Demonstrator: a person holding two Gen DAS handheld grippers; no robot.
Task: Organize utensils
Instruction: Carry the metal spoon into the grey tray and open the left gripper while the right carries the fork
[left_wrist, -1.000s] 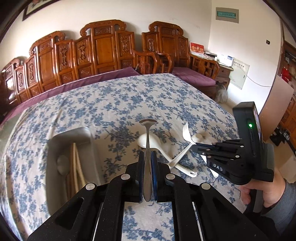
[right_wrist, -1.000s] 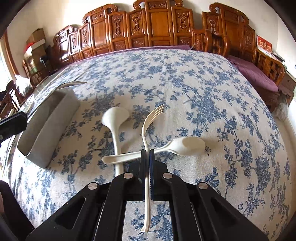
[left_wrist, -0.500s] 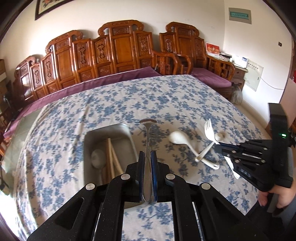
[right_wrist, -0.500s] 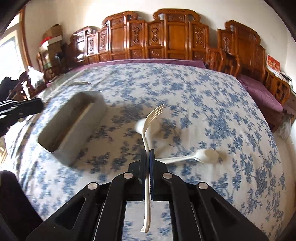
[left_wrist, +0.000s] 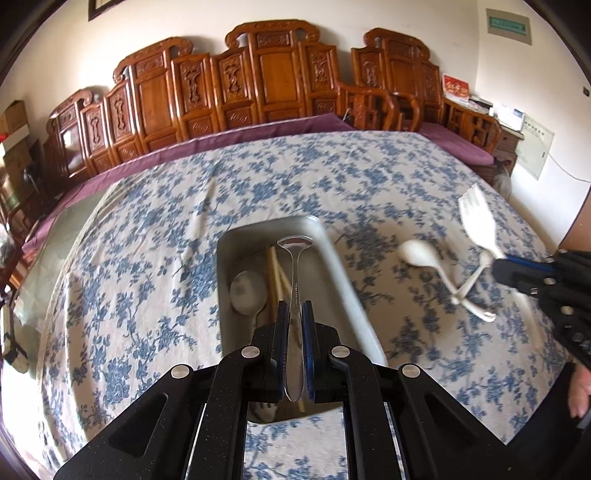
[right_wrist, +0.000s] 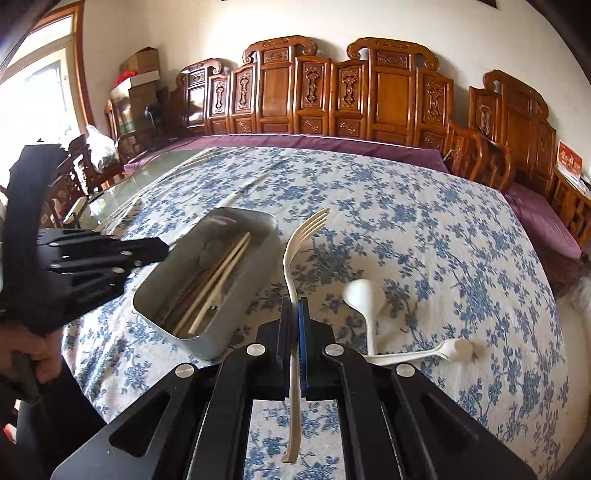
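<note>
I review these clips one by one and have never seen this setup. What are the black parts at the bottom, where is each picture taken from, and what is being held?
No robot here: a person carries two hand-held grippers, each with a fisheye camera looking along its jaws. The left gripper is shut on a metal spoon, above the metal tray that already holds chopsticks and a spoon. The right gripper is shut on a white plastic fork. Two white spoons lie crossed on the flowered tablecloth. Each view also shows the other gripper at its edge.

Both hand-held gripper (left_wrist: 294, 325) units: matte black, silver screws, blue pads (right_wrist: 303, 325); bare skin on hand (right_wrist: 27, 345).
</note>
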